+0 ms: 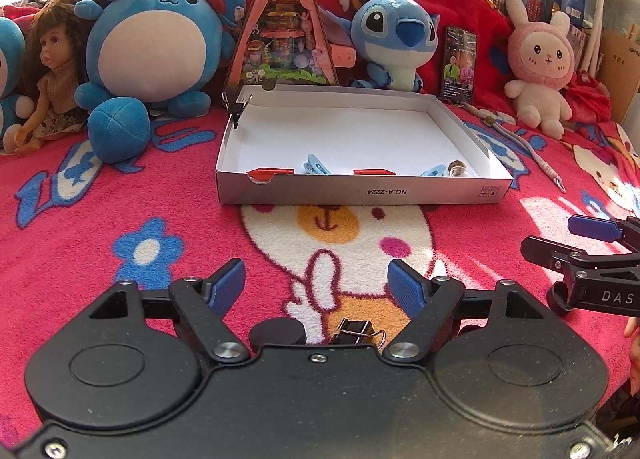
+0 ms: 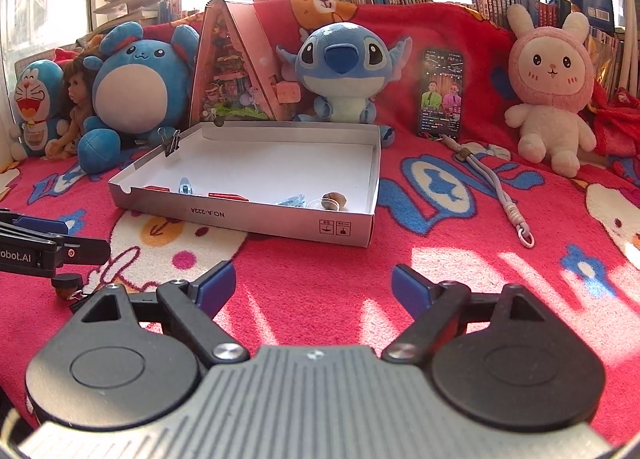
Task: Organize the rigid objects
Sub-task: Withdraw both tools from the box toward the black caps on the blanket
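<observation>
Where the fleecy red cartoon blanket (image 1: 120, 187) covers the bed, a shallow white cardboard box (image 1: 360, 191) lies open, its rim straight-edged and its floor smooth. A black metal binder clip (image 1: 236, 107) grips the box's far left corner. Along the near wall inside, left to right: a red plastic clip (image 1: 272, 172), a pale blue hair clip (image 1: 316, 165), a second red clip (image 1: 374, 172), a second blue hair clip (image 1: 434, 171), then a small round brownish piece (image 1: 456, 167) beside something clear; their make cannot be told.

The left claw (image 1: 316, 283) stands spread over the blanket, blue ribbed pads apart, nothing between them. A second black binder clip (image 1: 356, 329) with wire handles lies on the blanket just ahead of its body. The right claw (image 2: 312, 285) is widening, its jaws empty over bare blanket.

Behind the box, left to right: a doll (image 1: 52, 75), a round blue plush (image 1: 152, 47), a triangular pink toy case (image 1: 284, 27), a blue long-eared plush (image 1: 396, 39), an upright phone (image 1: 459, 63) with lit screen, a pink rabbit plush (image 1: 540, 67). A braided grey lanyard (image 2: 496, 187) trails right of the box. Nothing lies between either claw and the box.
</observation>
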`<action>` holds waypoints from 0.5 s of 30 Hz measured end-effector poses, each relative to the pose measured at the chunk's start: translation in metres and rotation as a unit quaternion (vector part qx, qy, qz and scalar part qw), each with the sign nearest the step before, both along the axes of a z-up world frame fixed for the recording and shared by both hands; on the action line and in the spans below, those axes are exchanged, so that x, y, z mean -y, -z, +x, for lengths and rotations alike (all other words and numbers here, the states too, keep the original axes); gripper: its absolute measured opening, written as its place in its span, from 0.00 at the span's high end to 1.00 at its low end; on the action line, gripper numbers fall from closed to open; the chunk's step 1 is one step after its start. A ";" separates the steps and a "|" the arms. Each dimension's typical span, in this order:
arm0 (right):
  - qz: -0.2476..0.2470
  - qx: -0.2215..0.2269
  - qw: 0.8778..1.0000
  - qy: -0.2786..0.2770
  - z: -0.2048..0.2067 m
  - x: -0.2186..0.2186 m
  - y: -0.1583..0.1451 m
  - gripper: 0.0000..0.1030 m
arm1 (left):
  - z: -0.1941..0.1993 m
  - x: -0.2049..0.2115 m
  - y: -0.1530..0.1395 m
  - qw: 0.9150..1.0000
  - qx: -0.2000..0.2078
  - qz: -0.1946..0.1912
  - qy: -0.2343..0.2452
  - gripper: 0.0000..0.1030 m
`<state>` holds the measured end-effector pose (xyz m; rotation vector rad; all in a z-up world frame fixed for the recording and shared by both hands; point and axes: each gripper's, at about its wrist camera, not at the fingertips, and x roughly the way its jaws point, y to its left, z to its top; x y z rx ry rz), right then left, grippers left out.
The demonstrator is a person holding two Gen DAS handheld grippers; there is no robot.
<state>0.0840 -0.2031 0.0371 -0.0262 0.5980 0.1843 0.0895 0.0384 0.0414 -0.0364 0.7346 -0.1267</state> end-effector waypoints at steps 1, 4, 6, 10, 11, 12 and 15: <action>0.000 0.000 1.000 0.000 -0.002 0.001 0.001 0.11 | -0.002 0.000 0.001 1.000 0.000 -0.001 0.000 0.25; 0.004 -0.001 1.000 0.002 -0.006 0.002 0.004 0.10 | -0.008 -0.002 0.005 1.000 0.005 -0.010 0.003 0.25; 0.007 -0.001 1.000 0.005 -0.008 0.003 0.007 0.10 | -0.011 -0.003 0.006 1.000 0.006 -0.013 0.003 0.24; 0.010 0.000 1.000 0.009 -0.012 0.005 0.010 0.10 | -0.017 -0.004 0.010 1.000 0.010 -0.010 0.001 0.23; 0.009 0.002 1.000 0.010 -0.014 0.005 0.010 0.10 | -0.019 -0.005 0.011 1.000 0.011 -0.009 0.000 0.23; 0.009 0.006 1.000 0.011 -0.016 0.005 0.010 0.10 | -0.020 -0.005 0.012 1.000 0.012 -0.008 0.000 0.23; 0.004 0.020 1.000 0.015 -0.024 0.006 0.011 0.07 | -0.025 -0.006 0.015 1.000 0.012 -0.002 -0.004 0.23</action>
